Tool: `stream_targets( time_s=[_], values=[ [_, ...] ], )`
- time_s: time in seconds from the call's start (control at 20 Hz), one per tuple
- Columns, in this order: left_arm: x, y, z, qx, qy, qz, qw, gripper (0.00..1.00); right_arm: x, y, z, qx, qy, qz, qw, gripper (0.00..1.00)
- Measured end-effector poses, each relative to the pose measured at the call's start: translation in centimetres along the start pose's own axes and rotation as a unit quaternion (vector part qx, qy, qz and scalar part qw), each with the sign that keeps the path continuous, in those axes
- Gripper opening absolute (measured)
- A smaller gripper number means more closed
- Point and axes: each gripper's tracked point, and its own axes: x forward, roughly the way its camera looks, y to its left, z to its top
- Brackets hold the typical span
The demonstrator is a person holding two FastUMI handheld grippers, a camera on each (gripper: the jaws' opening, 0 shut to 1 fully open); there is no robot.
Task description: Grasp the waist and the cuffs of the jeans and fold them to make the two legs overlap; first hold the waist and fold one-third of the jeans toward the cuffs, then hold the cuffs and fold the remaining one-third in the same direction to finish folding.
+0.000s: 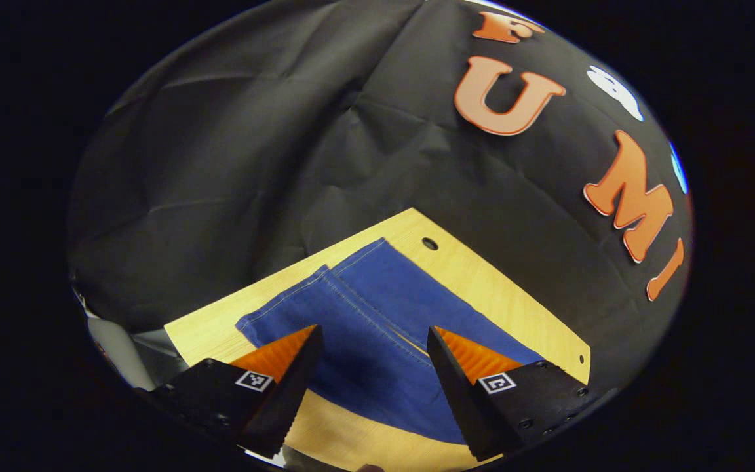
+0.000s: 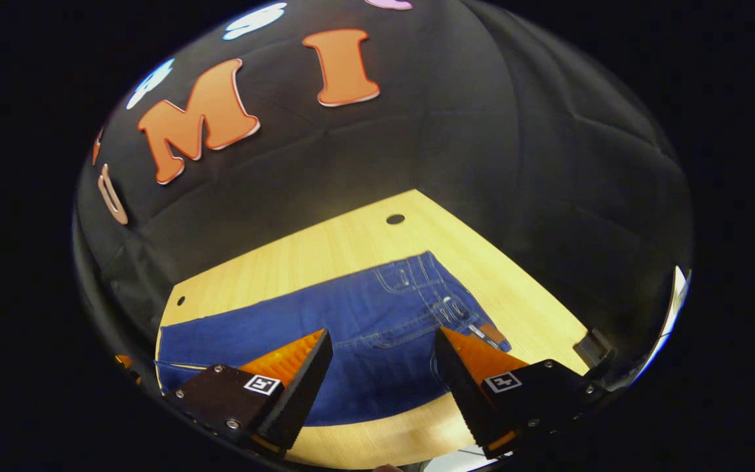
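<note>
Left gripper view, nearest first: the left tongs [image 1: 375, 337] stand wide apart with nothing between the fingers, poised above the bench [image 1: 495, 282]. Beyond and beneath them lie the jeans [image 1: 377, 314], flat on the pale wood. This is the leg end: two cuffs [image 1: 325, 282] side by side near the bench's far edge, one hem sitting a little past the other, a stitched seam running back toward the camera. A small round hole [image 1: 429, 244] shows in the bare wood past the cuffs. The black cloth wall rises behind.

Right gripper view, nearest first: the right tongs [image 2: 384, 341] are likewise spread, empty, held over the jeans [image 2: 351, 321]. Here is the waist [image 2: 446, 295], with pocket stitching and a belt patch showing, just beyond the right-hand finger. The legs run off leftward across the bench [image 2: 325, 249]. Another hole [image 2: 395, 219] lies farther back.
</note>
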Motion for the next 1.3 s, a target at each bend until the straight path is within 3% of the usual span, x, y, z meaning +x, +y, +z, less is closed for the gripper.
stream_targets(
  time_s=[0.3, 0.7, 1.0, 1.3],
  values=[
    [3.5, 4.8, -3.2, -0.092, 0.072, 0.029, 0.993, 0.97, 2.8, -0.6, -2.3, 0.082, 0.054, 0.004, 0.995, 0.97],
    [5.4, 9.0, -5.5, -0.186, 0.134, 0.057, 0.972, 0.98, 5.0, -2.0, -5.8, 0.148, 0.112, -0.005, 0.983, 0.98],
    [7.1, 10.5, -6.0, -0.223, 0.153, 0.048, 0.961, 0.98, 6.1, -2.6, -7.5, 0.194, 0.135, -0.005, 0.972, 0.98],
    [8.6, 10.1, -4.5, -0.228, 0.128, 0.005, 0.965, 0.93, 7.3, -3.6, -9.0, 0.231, 0.148, -0.011, 0.962, 0.98]
  ],
)
